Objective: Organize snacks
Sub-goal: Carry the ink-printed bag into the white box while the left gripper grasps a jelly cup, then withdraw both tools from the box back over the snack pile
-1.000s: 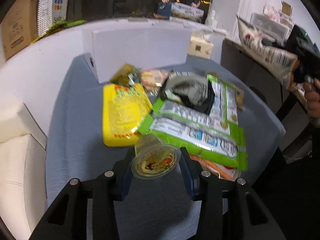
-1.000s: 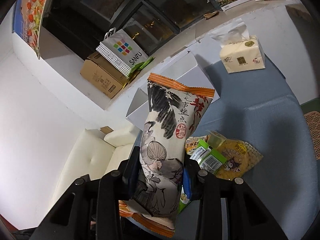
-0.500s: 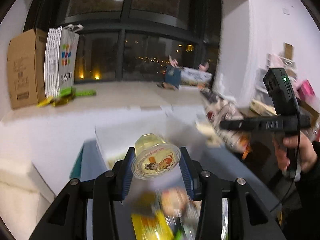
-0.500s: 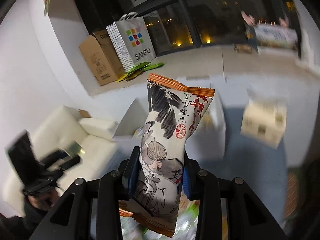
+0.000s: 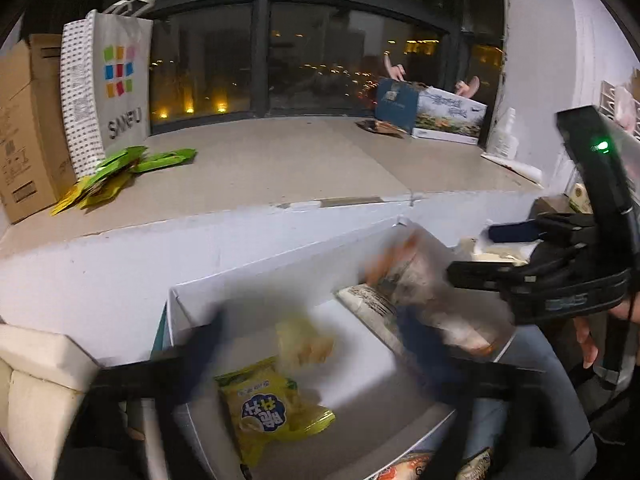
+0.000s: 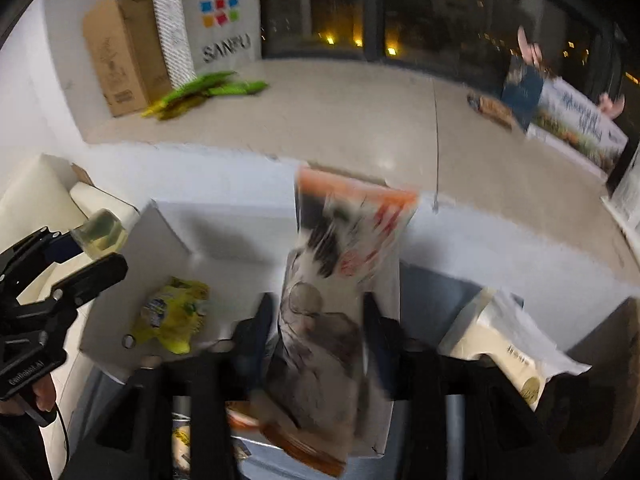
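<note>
left tongs (image 5: 308,344): jaws have just been opening, now spread wide, jelly cup (image 5: 306,344) loose between them (blurred) above white box (image 5: 248,292) | right tongs (image 6: 320,320): jaws have just been opening, orange-edged snack bag (image 6: 332,280) between them, not pressed, lower centre of frame | yellow packet (image 5: 264,408) lies inside box

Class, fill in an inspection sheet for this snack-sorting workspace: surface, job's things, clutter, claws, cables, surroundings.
Surface: grey-blue tablecloth carrying an open white box.
Job's things: yellow snack bag lies in the box; jelly cup at the left claw's tips; orange-trimmed snack pack over the box.
Clutter: tissue pack beside the box; green packets on the ledge.
Claws: left claw open, jaws just opened; right claw just opening, pack between, seemingly loose.
Cables: thin black cord below the left handle.
Surroundings: SANFU paper bag, cardboard box, dark window.
</note>
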`<state>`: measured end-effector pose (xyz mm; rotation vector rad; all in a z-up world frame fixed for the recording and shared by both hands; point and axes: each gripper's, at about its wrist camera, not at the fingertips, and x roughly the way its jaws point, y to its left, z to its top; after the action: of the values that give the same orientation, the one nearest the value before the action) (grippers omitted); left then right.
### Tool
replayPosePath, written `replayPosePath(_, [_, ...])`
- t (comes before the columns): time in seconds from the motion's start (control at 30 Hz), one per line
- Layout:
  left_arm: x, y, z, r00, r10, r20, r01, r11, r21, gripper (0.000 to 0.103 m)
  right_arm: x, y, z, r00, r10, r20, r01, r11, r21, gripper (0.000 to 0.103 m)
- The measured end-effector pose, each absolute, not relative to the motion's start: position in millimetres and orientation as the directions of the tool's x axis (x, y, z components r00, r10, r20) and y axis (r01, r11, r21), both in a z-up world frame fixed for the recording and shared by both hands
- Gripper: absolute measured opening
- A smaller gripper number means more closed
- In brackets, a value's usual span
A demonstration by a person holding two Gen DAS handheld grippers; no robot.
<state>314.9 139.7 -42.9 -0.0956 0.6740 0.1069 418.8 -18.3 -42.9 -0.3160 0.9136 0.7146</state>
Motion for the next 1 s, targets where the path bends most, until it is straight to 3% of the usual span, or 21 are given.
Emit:
replayPosePath(0.03, [310.0, 138.4, -42.6, 0.791, 0.079, -0.607, -0.137, 0.989, -0.049, 0.103, 418.4, -21.0, -43.0, 0.417, 0.433, -0.799, -0.675, 0.737, 0.047, 0.096])
replayPosePath(0.13, [306.5, 136.4, -42.5, 0.779, 0.082, -0.621, -0.143, 0.989, -0.049, 0.103, 413.5, -37.5, -36.2, 0.437, 0.509, -0.741, -0.659, 0.742, 0.122, 0.103])
replayPosePath(0.43, [254.9, 121.6, -15.7, 0.829, 0.058, -0.557, -0.118, 0.990, -0.074, 0.103, 384.5, -74.1, -5.3, 0.414, 0.715, -0.563, -0.642, 0.668, 0.376, 0.103])
replayPosePath(0.77, [151.4, 95.2, 8.2, 0.894, 0.002, -0.449, -0.057, 0.992, -0.109, 0.103, 295.5, -135.3, 14.3, 0.434, 0.770, -0.467, -0.708, 0.612, 0.351, 0.103])
replayPosePath(1.0, [77.4, 71.5, 20.1, 0.919, -0.028, -0.393, -0.022, 0.992, -0.122, 0.103, 213.8, -206.4, 25.8, 0.516, 0.807, -0.286, -0.726, 0.590, 0.355, 0.103])
